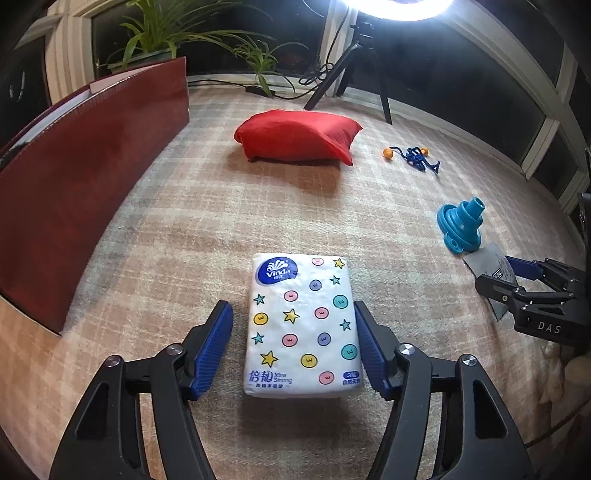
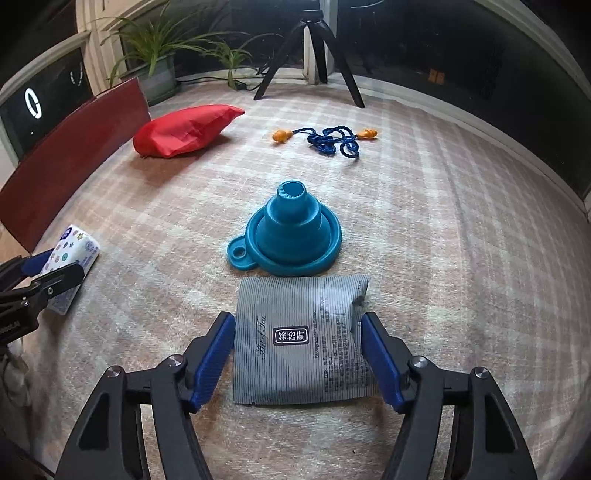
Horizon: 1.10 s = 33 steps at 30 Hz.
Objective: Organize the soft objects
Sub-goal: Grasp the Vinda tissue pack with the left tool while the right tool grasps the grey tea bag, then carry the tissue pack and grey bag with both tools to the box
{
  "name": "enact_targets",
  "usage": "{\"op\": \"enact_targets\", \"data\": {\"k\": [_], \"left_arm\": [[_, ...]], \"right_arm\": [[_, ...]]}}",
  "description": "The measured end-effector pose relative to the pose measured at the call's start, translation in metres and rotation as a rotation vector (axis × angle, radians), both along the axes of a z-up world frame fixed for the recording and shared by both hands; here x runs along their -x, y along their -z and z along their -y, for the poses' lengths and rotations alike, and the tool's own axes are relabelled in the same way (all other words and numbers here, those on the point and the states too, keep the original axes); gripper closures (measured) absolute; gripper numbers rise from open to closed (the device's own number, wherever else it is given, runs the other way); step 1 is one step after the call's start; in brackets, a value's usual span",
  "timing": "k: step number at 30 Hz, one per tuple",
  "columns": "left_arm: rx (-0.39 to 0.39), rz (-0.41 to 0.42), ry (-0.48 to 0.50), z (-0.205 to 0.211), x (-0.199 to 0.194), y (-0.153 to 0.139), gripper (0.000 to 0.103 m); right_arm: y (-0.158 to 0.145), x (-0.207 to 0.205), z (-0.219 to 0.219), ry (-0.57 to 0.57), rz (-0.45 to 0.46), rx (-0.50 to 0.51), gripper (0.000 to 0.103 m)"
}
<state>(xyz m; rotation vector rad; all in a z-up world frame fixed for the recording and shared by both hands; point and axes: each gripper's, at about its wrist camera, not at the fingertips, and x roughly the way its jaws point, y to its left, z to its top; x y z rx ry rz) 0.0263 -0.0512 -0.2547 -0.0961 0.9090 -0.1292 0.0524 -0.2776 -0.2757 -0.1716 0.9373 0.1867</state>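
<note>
Glare is cast by a ring light (image 1: 402, 5) at the upper right; straight lines are bowed and corners blackened by fisheye distortion.

In the left wrist view, the red box wall (image 1: 92, 177) blocks the whole left side. Open plaid cloth (image 1: 229, 221) lies in the centre, up to the red pillow (image 1: 297, 134). At right, the blue funnel (image 1: 461, 225) and earplug cord (image 1: 415, 157) narrow the passage.
</note>
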Motion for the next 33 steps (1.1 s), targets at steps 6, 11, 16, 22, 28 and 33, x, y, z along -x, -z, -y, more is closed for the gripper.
{"op": "enact_targets", "data": {"k": [6,11,16,22,28,33], "left_arm": [[0.007,0.004,-0.012,-0.002,0.000,-0.001,0.049],[0.016,0.005,-0.015,-0.003,0.000,-0.001,0.050],[0.022,0.005,-0.013,-0.004,0.000,-0.002,0.051],[0.051,0.005,-0.028,-0.008,0.001,-0.003,0.051],[0.060,0.019,-0.031,-0.011,0.002,-0.009,0.051],[0.054,0.030,-0.021,-0.010,0.000,-0.017,0.051]], "right_arm": [[0.000,0.002,0.000,-0.009,0.007,-0.001,0.040],[-0.001,0.003,0.001,-0.009,0.015,-0.005,0.051],[-0.002,0.005,0.001,-0.016,0.018,-0.007,0.052],[-0.003,0.005,0.002,-0.005,0.021,-0.017,0.054],[-0.005,0.006,0.003,-0.002,0.026,-0.023,0.055],[-0.013,0.008,0.003,-0.003,0.040,-0.029,0.055]]}}
